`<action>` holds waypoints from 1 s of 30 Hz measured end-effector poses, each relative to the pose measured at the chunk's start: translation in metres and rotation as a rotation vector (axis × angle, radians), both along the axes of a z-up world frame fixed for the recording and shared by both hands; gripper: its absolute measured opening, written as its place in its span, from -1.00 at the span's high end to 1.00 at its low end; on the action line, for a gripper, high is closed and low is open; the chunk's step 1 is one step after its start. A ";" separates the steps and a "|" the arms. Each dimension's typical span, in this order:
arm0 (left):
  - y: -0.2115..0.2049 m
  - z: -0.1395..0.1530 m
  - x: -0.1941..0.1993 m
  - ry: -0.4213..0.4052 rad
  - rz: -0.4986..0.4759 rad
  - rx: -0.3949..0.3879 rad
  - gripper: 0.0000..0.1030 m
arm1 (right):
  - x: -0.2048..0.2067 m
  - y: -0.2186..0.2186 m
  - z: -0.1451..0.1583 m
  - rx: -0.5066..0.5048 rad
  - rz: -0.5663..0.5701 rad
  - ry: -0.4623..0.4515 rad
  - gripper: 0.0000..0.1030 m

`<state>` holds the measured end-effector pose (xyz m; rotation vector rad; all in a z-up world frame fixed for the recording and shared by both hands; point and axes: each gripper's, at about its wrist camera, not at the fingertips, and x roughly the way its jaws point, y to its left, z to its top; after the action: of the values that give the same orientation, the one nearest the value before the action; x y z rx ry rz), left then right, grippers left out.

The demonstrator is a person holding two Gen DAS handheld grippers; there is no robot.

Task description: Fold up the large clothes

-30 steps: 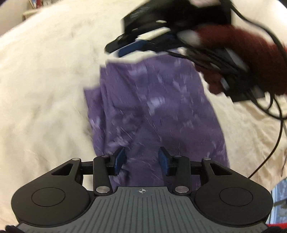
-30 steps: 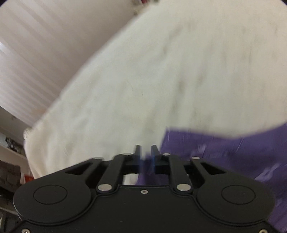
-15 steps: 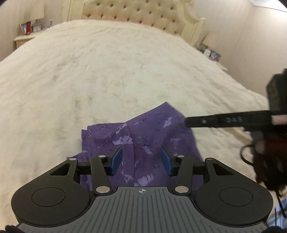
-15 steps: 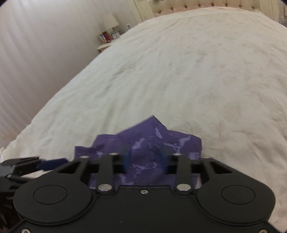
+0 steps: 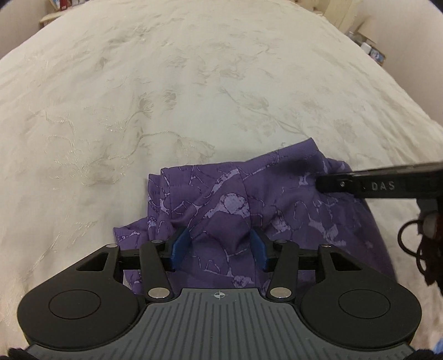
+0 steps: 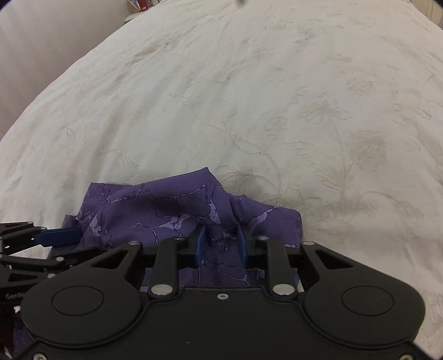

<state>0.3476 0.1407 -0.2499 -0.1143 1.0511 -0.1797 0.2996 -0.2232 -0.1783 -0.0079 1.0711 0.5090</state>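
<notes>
A purple patterned garment [image 5: 221, 199] lies bunched in a heap on the cream bedspread [image 5: 193, 97]. My left gripper [image 5: 220, 249] stands open low over its near part, with a ridge of cloth between the blue pads. One black finger [image 5: 360, 187] of my right gripper reaches onto the garment's right side. In the right wrist view the right gripper [image 6: 220, 246] is closing, the garment [image 6: 166, 205] puckered between its pads. A blue pad [image 6: 59, 237] of the left gripper shows at the left edge.
The embroidered bedspread [image 6: 277, 110] stretches far beyond the garment. A nightstand [image 5: 52, 16] with small items stands at the far left, and more small items [image 5: 371, 47] at the far right. A dark red sleeve with black cables [image 5: 426, 249] hangs at the right edge.
Both grippers have swung down over the garment. It lay long and flat, and is now a bunched heap. The right gripper moved from the top of the left view to its right edge.
</notes>
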 end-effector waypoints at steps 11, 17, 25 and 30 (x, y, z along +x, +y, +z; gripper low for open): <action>0.040 0.033 -0.065 -0.018 0.054 -0.223 -0.87 | -0.048 -0.073 0.025 0.274 -0.098 0.014 -0.87; 0.058 0.002 -0.093 0.129 0.130 -0.268 -0.99 | -0.052 -0.097 -0.010 0.357 -0.155 0.167 -0.98; 0.051 -0.050 -0.081 0.250 0.138 -0.436 -0.99 | -0.043 -0.097 -0.046 0.489 -0.159 0.304 -1.00; 0.037 -0.066 -0.062 0.275 0.088 -0.478 -1.00 | -0.028 -0.086 -0.061 0.588 -0.161 0.364 -1.00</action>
<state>0.2851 0.1774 -0.3161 -0.6305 1.2577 -0.3400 0.2718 -0.3095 -0.2390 0.7062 1.2267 0.6787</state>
